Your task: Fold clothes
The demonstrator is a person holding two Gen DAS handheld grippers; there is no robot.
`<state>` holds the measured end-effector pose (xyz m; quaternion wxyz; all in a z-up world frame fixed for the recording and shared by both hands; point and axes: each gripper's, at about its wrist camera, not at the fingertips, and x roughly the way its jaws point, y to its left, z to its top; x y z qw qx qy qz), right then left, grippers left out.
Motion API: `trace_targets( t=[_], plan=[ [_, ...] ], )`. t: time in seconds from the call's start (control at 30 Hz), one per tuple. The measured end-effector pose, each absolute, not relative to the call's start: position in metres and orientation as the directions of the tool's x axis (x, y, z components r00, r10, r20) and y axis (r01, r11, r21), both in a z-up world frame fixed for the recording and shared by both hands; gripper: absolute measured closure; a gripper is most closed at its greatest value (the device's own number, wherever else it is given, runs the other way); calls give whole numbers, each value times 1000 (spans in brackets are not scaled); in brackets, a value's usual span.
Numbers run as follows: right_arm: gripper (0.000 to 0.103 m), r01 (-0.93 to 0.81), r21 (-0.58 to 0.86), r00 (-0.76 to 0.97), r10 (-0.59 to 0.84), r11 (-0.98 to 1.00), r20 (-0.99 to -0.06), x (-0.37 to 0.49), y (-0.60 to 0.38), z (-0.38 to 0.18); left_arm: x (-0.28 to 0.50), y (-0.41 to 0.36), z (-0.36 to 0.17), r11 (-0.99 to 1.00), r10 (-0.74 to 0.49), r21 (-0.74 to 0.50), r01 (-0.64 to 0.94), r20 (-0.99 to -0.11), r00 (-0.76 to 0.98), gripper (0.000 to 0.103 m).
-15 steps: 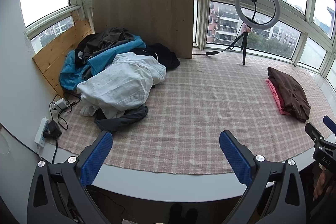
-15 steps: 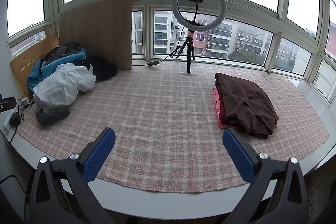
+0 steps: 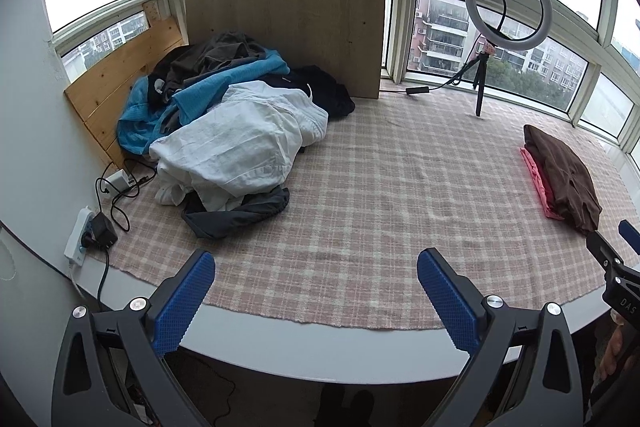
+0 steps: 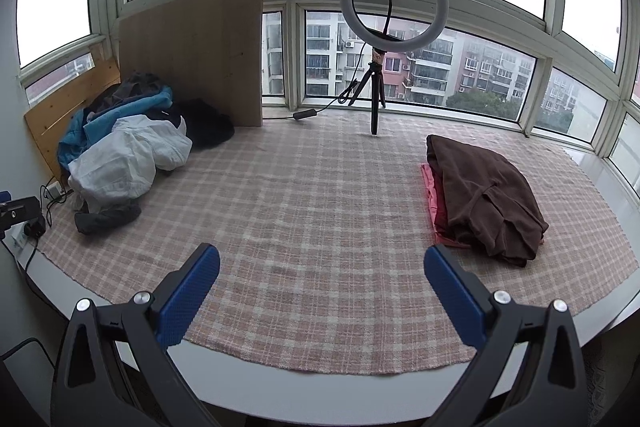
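Rumpled clothes heap (image 3: 236, 131), folded brown garment (image 4: 486, 195), checked woven cloth (image 4: 320, 211)

You've got a white platform (image 4: 600, 175) under the bay window, mostly covered by a pink plaid cloth (image 4: 320, 211) that stops just short of the near edge. Far-left corner: heap of unfolded clothes (image 3: 240, 131), white shirt (image 3: 244, 143) on top, blue (image 3: 224, 83) & dark pieces behind, grey one (image 3: 236, 215) at the front. Right side: brown garment (image 4: 484, 195) folded on a pink one (image 4: 432, 199). Far edge, mid: ring light tripod (image 4: 374, 95) w/ its cable. Left edge: power strip (image 3: 78, 239) & charger (image 3: 118, 179) on bare surface.
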<state>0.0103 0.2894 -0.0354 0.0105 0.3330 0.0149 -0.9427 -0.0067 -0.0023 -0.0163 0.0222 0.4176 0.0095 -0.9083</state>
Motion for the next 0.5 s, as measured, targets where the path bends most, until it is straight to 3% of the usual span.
trace_targets(
  t=[0.5],
  plan=[
    [0,88,-41,-783,-44,-995,-621,-3,272,-31,0,-15,-11,-995,-64,-3,99,-749,-659,1]
  ],
)
